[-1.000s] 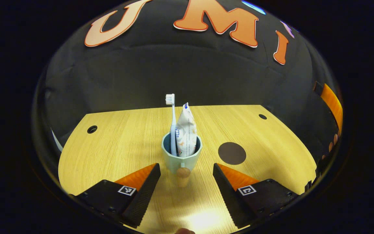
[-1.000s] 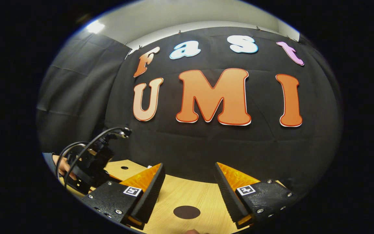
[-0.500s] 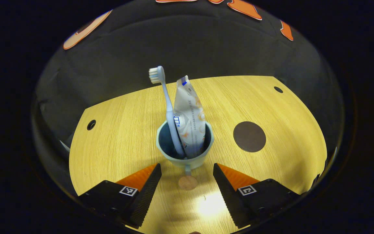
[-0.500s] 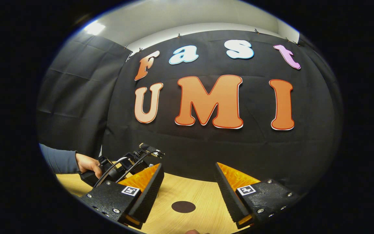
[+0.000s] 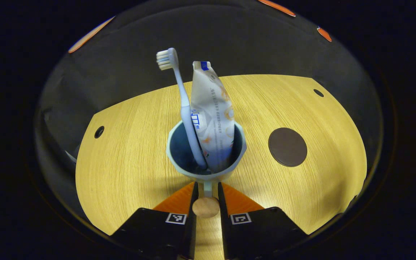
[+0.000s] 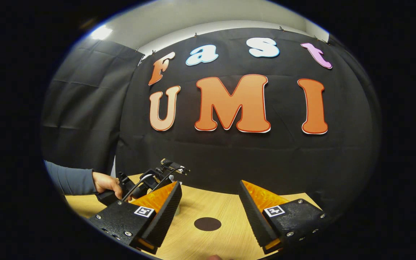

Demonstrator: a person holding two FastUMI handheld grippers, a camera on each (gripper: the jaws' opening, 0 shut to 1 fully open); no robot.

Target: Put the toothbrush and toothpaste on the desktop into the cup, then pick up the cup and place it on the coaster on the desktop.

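The left gripper [image 5: 206, 196] is closed on the cup's handle [image 5: 206, 206]; the cup [image 5: 206, 151] sits just ahead on the worktop [image 5: 128, 151], stiff but probably top-heavy with toothbrush [image 5: 182, 104] and toothpaste [image 5: 213, 112]. The coaster [image 5: 287, 147] lies ahead-right. The right gripper [image 6: 208, 213] hangs wide open, empty.

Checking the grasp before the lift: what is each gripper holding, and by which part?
The left gripper is shut on the cup, pinching its handle near the round knob. The right gripper is open, holding nothing.
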